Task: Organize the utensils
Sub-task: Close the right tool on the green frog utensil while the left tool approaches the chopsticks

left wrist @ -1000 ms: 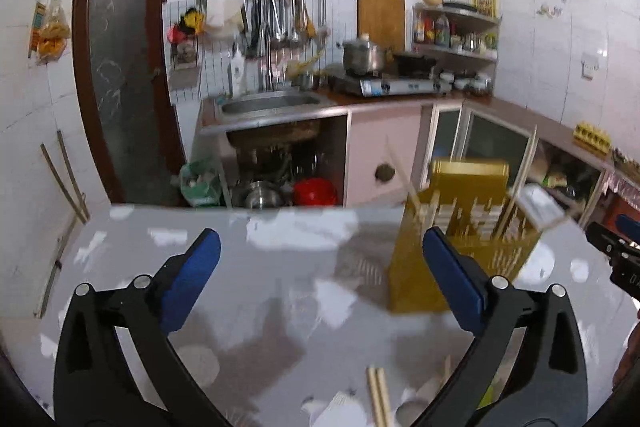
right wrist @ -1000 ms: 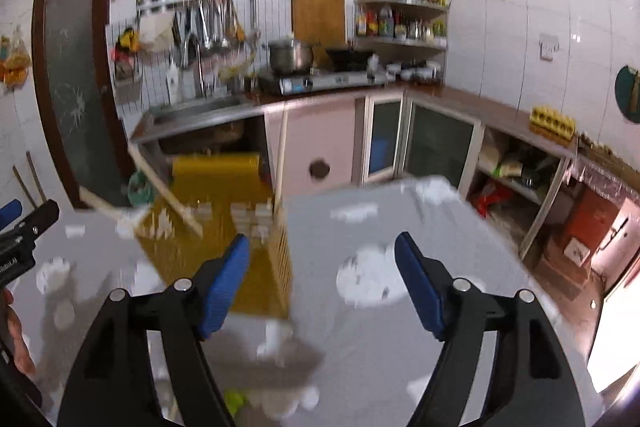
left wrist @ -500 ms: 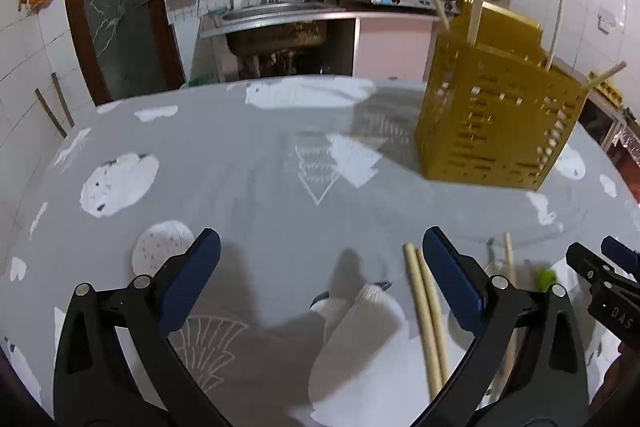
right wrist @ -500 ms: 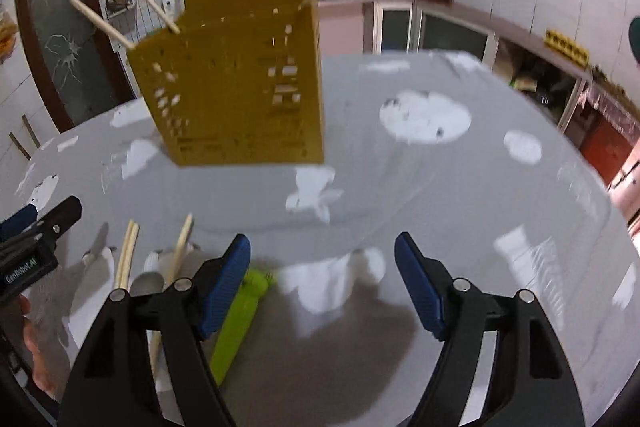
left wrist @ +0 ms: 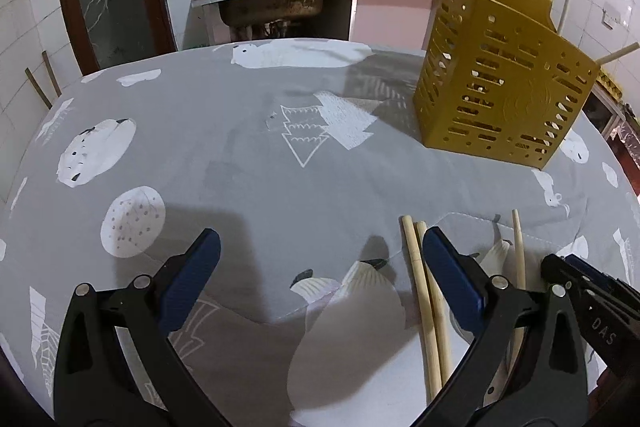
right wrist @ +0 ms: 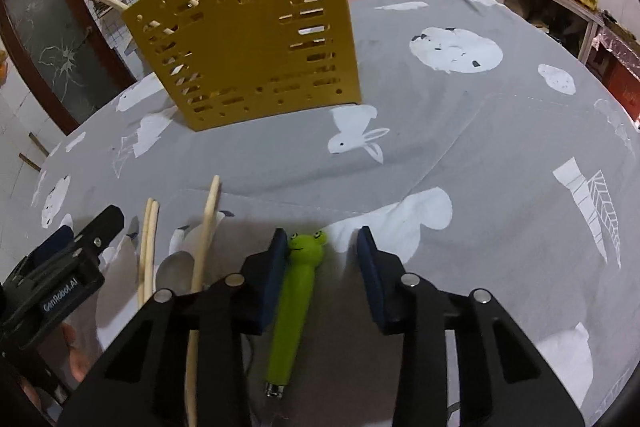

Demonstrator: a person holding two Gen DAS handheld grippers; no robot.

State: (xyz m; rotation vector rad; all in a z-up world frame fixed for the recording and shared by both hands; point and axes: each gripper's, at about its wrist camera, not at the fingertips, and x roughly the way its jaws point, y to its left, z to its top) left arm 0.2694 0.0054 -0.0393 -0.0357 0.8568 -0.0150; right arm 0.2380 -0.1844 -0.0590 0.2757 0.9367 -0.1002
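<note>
Now your right gripper (right wrist: 322, 259) is closing around the green frog-handled utensil (right wrist: 294, 301) at lower centre of the right wrist view; its left pad is touching the frog head, the right pad standing clear, so nothing is clamped. Your left gripper (left wrist: 320, 267) is hanging wide over bare grey tablecloth (left wrist: 248, 163), with paired chopsticks (left wrist: 426, 311) lying just beside its right finger. Further out, the yellow utensil holder (right wrist: 248, 39) is standing at upper left, chopsticks poking from it.
</note>
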